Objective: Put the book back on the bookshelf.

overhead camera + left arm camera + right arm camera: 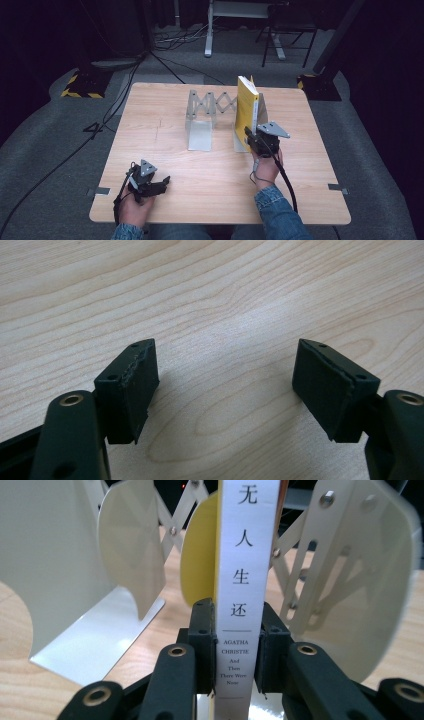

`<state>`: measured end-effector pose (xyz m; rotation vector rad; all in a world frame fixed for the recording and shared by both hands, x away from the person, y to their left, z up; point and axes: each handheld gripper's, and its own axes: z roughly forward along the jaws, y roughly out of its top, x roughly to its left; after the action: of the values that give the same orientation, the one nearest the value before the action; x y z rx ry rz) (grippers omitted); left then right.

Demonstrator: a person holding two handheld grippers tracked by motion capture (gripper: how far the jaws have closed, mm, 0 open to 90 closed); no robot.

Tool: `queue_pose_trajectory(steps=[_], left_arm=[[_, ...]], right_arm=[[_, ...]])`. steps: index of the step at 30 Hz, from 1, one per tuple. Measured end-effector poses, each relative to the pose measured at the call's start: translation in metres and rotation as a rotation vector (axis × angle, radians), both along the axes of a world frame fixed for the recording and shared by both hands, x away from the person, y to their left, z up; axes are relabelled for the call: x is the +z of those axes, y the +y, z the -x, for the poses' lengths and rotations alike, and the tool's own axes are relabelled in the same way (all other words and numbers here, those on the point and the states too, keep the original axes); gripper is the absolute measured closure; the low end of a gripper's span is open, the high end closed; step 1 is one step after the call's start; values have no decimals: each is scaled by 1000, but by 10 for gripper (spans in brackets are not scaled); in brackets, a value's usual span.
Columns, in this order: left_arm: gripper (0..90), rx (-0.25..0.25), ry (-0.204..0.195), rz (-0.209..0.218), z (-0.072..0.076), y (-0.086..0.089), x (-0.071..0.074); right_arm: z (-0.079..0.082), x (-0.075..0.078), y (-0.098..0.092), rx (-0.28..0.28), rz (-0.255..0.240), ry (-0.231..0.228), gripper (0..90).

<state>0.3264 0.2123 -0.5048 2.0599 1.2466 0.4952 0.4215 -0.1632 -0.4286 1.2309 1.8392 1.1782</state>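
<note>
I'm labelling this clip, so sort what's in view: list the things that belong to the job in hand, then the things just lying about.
In the job:
- book, yellow cover, white spine, upright
- right gripper, shut on the book's spine
- expanding metal book rack, where the book stands

Just about:
- left gripper, open over bare table
- cables on the floor
- desk frame behind the table
</note>
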Motion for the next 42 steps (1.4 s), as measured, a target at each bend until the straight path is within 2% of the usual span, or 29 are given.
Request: queue_pose_trajectory(steps=[13, 23, 37, 42], left_arm=[[270, 0, 1, 2, 0, 0, 0], [270, 0, 1, 1, 0, 0, 0], [270, 0, 0, 0, 0, 0, 0], [270, 0, 0, 0, 0, 0, 0]], right_arm=[[6, -10, 10, 42, 15, 9, 695], [3, -30, 13, 42, 65, 66, 684], [-11, -30, 8, 38, 25, 76, 666], [-12, -30, 6, 41, 26, 78, 660]])
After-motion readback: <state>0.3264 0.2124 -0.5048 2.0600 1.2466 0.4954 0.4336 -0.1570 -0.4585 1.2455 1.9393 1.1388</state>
